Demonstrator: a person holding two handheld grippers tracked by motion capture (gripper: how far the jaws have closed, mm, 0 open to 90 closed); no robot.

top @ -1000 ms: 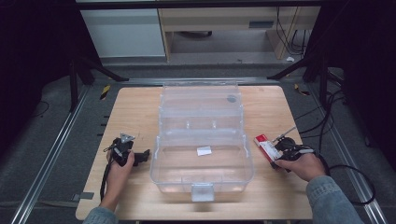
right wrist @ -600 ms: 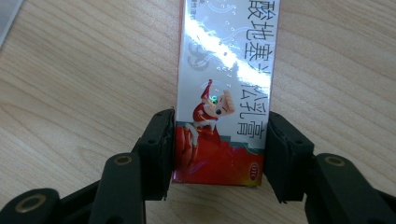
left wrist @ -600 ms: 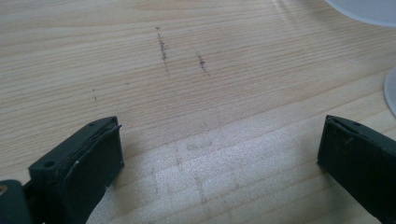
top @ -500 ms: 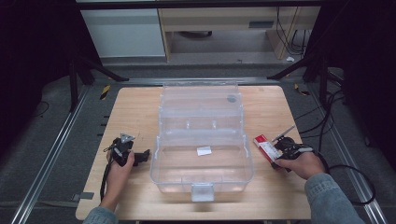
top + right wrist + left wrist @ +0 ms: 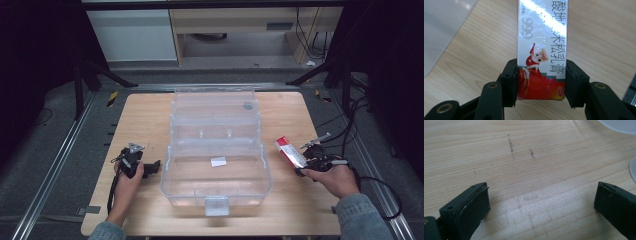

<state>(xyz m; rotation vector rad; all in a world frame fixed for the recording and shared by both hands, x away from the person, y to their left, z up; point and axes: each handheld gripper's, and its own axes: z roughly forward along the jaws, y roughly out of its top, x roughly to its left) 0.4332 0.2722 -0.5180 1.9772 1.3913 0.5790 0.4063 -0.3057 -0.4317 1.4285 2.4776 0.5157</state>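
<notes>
Right gripper (image 5: 301, 161) at the right side of the tabletop (image 5: 145, 120), jaws just drawn in and now clamped on the red end of a red-and-white medicine box (image 5: 290, 151). In the right gripper view, same box (image 5: 541, 50) held between the two black pads by its narrow sides, white half with printed characters and a small cartoon figure pointing away from the gripper (image 5: 541, 82), wood grain beneath. Box lying just beside the right wall of a clear plastic bin (image 5: 265, 170), apart from it, tilted toward the bin's far corner. Bin in the middle of the tabletop, lid swung open toward the far edge, a small white label on its floor, a latch at the near wall. Left gripper (image 5: 150, 167) at the left side, close to the bin's left wall, resting low in the person's hand. In the left gripper view, jaws (image 5: 541, 205) spread wide over bare scuffed wood, nothing between them, curved edges of clear plastic at the upper right corner.
</notes>
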